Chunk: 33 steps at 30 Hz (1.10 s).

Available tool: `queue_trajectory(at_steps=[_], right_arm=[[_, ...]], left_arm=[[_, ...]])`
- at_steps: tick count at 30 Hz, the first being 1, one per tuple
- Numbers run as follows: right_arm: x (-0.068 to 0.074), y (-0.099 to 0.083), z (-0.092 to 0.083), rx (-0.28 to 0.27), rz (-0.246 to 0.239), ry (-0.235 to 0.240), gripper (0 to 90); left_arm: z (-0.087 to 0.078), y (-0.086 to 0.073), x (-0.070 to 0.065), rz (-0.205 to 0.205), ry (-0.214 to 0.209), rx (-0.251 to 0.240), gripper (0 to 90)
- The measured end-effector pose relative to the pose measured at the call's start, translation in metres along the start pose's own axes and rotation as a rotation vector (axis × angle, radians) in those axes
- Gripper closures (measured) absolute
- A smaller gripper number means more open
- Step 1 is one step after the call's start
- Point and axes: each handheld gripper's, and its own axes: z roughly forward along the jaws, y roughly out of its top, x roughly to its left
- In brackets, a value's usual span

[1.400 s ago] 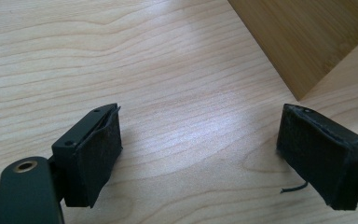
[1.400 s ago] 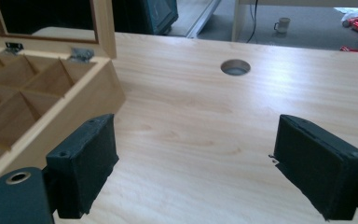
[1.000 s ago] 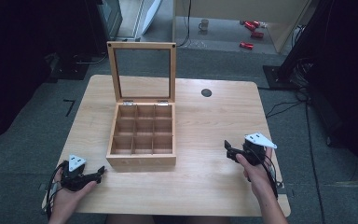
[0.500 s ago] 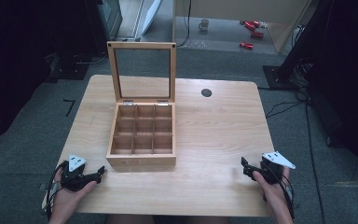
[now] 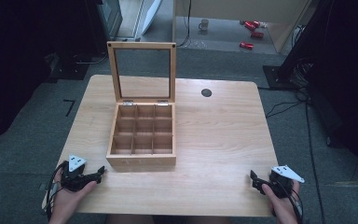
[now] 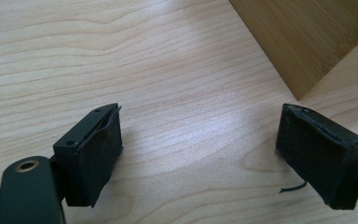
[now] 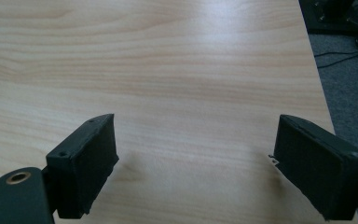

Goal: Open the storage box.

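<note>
The left tool [image 5: 100, 171] rests low on the bench [image 5: 214, 135] at about 7 o'clock, its jaws spread wide and holding nothing; in the left gripper view they frame bare wood, with a corner of the wooden box [image 6: 307, 37] just ahead. The right tool [image 5: 254, 179] sits at about 5 o'clock, near the bench's front edge, likewise wide and empty. Both are well apart from each other, with the box between and beyond them.

The box [image 5: 142, 135] stands near the bench centre, its glazed lid [image 5: 142, 70] upright at 12 o'clock and all 9 compartments bare. The lid being up, opening looks done; nothing is gripped, so any closing or filling remains to be started.
</note>
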Motion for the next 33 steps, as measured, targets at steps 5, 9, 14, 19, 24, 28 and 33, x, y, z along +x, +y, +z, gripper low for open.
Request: queue_trajectory(at_steps=[5,9,14,19,24,28,33], right_arm=[[0.0005,-0.0055,-0.0022,0.034,-0.021,-0.012,12.8],[0.0021,-0.0073,-0.0039,0.037,-0.025,-0.008,12.5],[0.0029,-0.0077,-0.0038,0.041,-0.033,-0.001,10.8],[0.0028,-0.0078,-0.0038,0.040,-0.035,0.000,10.8],[0.0028,-0.0078,-0.0038,0.041,-0.033,-0.001,10.7],[0.0028,-0.0078,-0.0038,0.041,-0.033,-0.001,10.6],[0.0028,-0.0078,-0.0037,0.042,-0.032,-0.001,10.5]], left_arm=[[-0.0001,-0.0002,-0.0001,-0.001,0.001,-0.001,14.7],[-0.0002,-0.0002,-0.0002,-0.001,0.002,0.000,14.7],[-0.0003,-0.0004,-0.0003,-0.002,0.003,-0.001,14.8],[-0.0004,-0.0005,-0.0005,-0.003,0.003,-0.002,14.9],[-0.0005,-0.0005,-0.0005,-0.003,0.003,-0.002,14.9],[-0.0004,-0.0005,-0.0005,-0.003,0.003,-0.002,14.9],[-0.0004,-0.0005,-0.0005,-0.003,0.003,-0.002,14.9]])
